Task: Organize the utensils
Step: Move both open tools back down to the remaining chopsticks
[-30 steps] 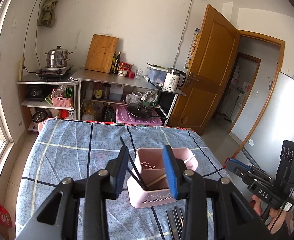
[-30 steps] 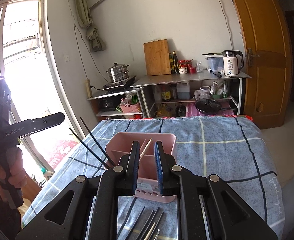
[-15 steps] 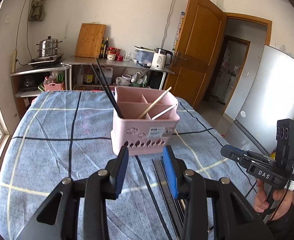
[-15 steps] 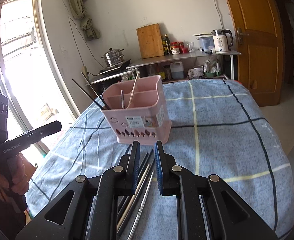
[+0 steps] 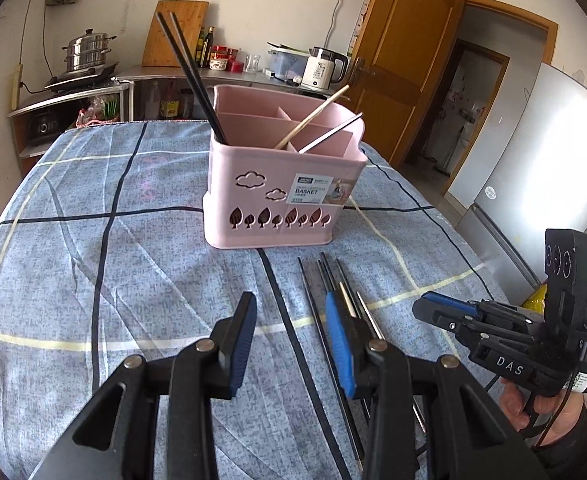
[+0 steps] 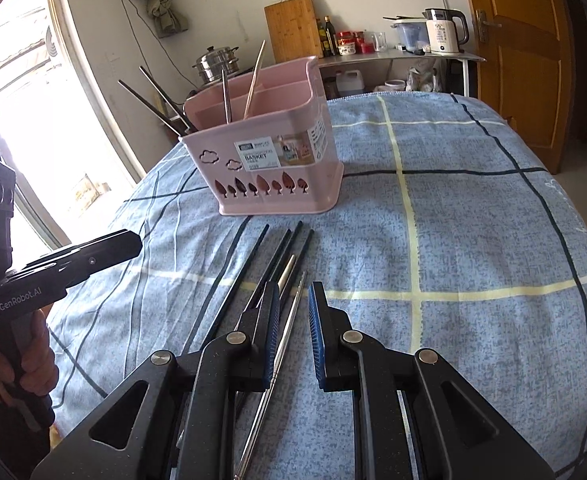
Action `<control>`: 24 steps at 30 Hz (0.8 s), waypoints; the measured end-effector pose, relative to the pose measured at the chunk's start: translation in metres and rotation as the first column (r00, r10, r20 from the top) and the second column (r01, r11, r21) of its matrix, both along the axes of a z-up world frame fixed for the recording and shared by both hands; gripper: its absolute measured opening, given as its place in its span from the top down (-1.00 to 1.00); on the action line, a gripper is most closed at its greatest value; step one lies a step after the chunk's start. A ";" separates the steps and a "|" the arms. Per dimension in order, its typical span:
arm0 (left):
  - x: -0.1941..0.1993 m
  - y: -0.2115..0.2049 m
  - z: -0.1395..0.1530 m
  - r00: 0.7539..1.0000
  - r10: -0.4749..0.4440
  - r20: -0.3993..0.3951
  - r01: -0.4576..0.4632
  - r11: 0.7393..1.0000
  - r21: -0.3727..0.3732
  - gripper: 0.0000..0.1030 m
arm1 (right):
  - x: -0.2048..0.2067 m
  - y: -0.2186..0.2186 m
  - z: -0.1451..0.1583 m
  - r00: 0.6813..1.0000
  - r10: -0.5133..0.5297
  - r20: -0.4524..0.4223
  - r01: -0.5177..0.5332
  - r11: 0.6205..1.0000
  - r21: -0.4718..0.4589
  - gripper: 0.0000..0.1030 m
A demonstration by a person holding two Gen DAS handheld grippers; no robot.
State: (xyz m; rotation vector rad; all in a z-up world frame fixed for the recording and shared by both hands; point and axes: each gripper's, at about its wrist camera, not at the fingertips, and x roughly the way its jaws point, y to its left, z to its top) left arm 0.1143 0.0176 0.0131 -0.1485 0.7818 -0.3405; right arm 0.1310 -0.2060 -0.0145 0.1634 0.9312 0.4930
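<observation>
The right gripper (image 6: 294, 320) is partly open, and a metal chopstick (image 6: 281, 352) lies between its pads, not clamped. The left gripper (image 5: 291, 340) is wide open and holds nothing. Ahead of both stands the pink utensil basket (image 5: 281, 184) on the desk (image 5: 93, 260); loose chopsticks (image 6: 269, 264) lie just before the right gripper.

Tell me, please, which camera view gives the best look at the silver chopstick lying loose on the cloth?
The right wrist view: the silver chopstick runs nearly unobstructed between the open fingers of the right hand-held gripper. In the left wrist view only a short stretch shows, the rest hidden behind the left hand-held gripper.
</observation>
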 end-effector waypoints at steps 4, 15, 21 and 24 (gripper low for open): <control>0.014 -0.009 -0.012 0.999 -0.020 -0.039 0.021 1.000 0.019 0.27 | 0.006 0.009 -0.017 0.999 0.009 -0.044 -0.010 1.000 -0.026 0.71; 0.050 -0.029 -0.038 0.991 -0.043 -0.129 0.048 0.998 0.040 0.27 | 0.018 0.024 -0.037 0.996 0.021 -0.081 -0.028 0.996 -0.084 0.71; 0.062 -0.044 -0.044 0.987 -0.060 -0.149 0.070 0.996 0.063 0.27 | 0.020 0.018 -0.036 0.997 0.007 -0.077 -0.016 0.993 -0.116 0.76; 0.068 -0.051 -0.049 0.985 -0.058 -0.163 0.074 0.993 0.090 0.28 | 0.023 0.011 -0.036 0.997 -0.012 -0.082 0.001 0.991 -0.132 0.76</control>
